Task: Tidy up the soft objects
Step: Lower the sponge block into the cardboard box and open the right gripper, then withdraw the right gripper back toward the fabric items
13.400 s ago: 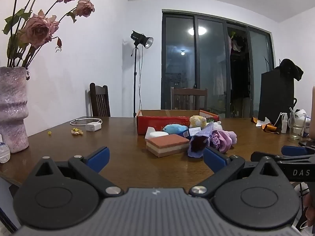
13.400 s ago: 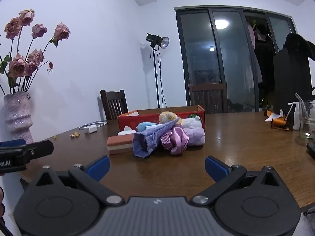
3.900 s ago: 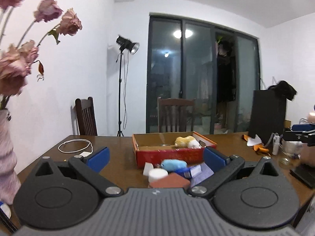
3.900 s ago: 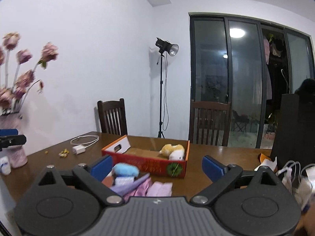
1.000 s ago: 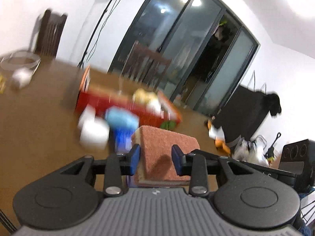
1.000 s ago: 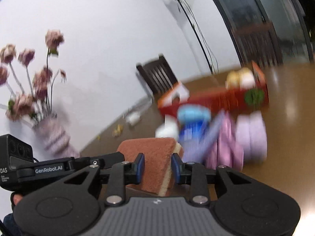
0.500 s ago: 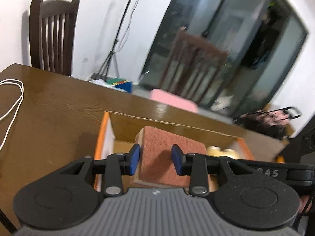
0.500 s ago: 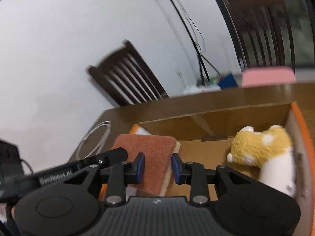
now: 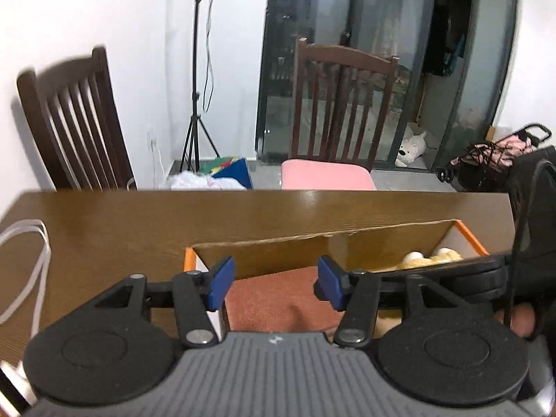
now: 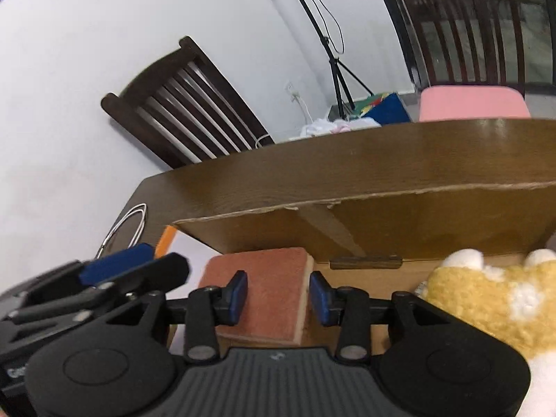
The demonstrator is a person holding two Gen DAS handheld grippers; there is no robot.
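Both grippers have carried the sponge (image 10: 267,299) from above the table (image 9: 139,222) into the cardboard box (image 9: 312,243) since a second ago, and both sets of jaws have just been opening.

Left gripper (image 9: 274,283): jaws are standing apart with clear gaps on either side, blue pads no longer pressing; the rust-coloured sponge top is lying below and between them, at the box's left end.

Right gripper (image 10: 278,299): jaws are sitting narrowly apart, straddling the sponge. Its pads are lying just beside the sponge's sides; whether the left pad is touching, I cannot tell.

Sponge is resting inside the box near the far cardboard wall, beside the white inner side. Yellow-and-white plush toy (image 10: 486,295) is lying in the same box, toward the right end, apart from the sponge.

White cable (image 9: 31,260) is looping on the table left of the box.
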